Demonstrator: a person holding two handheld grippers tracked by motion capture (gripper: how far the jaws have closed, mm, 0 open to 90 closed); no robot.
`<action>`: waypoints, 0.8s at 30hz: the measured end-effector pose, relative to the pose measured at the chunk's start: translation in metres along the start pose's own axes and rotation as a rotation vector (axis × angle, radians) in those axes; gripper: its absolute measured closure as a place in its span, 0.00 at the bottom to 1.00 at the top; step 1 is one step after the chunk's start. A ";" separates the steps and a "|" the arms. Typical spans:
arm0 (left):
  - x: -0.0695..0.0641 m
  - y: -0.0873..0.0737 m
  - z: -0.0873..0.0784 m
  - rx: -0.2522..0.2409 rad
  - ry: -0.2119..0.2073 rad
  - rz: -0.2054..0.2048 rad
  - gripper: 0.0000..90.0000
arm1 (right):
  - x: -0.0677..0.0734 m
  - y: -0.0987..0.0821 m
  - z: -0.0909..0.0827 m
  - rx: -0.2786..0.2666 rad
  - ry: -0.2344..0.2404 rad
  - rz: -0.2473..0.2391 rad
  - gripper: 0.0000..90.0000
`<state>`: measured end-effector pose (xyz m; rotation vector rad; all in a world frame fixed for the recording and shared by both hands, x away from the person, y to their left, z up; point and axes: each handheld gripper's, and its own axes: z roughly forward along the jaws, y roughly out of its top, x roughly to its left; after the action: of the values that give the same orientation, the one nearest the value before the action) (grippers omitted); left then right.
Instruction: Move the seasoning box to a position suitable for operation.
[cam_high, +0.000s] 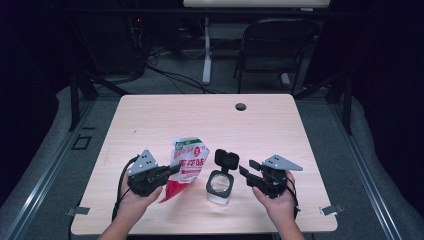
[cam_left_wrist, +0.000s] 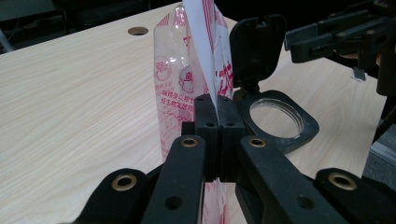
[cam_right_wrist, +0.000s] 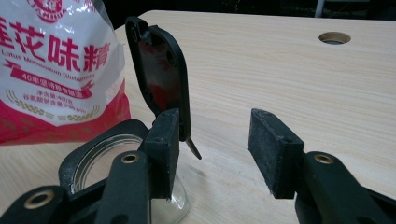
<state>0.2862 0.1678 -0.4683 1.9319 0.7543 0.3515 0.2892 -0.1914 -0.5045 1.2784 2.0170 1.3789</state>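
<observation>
The pale wooden table (cam_high: 150, 120) takes up most of the room's middle, with a round cable hole (cam_high: 241, 106) near its far edge and a dark folding chair (cam_high: 272, 47) on the floor behind it. From above, a person's two forearms come in at the near edge, each hand carrying a black gripper.

The red-and-white seasoning bag (cam_high: 187, 162) is the biggest thing on the table, standing tilted at the near centre. The left gripper (cam_high: 172, 170) has it by the side edge. The left gripper view settles that grip: the two black pads are pressed together on a thin fold of the bag (cam_left_wrist: 187, 79), which rises straight up between them. That close view also shows the bag's clear plastic and fine red print, which the high view blurs.

Just right of the bag stands a small glass jar (cam_high: 219, 187) with a black collar and a hinged black lid (cam_high: 226, 159) flipped up and open. The right gripper view shows the lid (cam_right_wrist: 161, 74) upright, with red smears on its inner face, something neither other picture reveals.

The right gripper (cam_high: 248, 169) sits just right of the jar, jaws spread with nothing between them. In its own view one pad stands close in front of the lid's lower edge; I cannot tell whether they touch.
</observation>
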 end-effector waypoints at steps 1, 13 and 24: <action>0.001 -0.002 -0.002 0.002 -0.004 0.002 1.00 | 0.000 0.000 0.000 -0.003 0.007 0.000 0.60; 0.032 -0.030 -0.008 0.047 0.006 -0.082 1.00 | 0.017 0.011 -0.006 -0.026 0.076 -0.052 0.60; 0.031 -0.043 0.005 0.086 -0.060 -0.111 1.00 | 0.040 0.024 -0.006 -0.020 0.191 -0.080 0.58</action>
<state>0.2976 0.1974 -0.5110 1.9625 0.8450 0.1957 0.2756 -0.1581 -0.4739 1.0806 2.1469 1.5298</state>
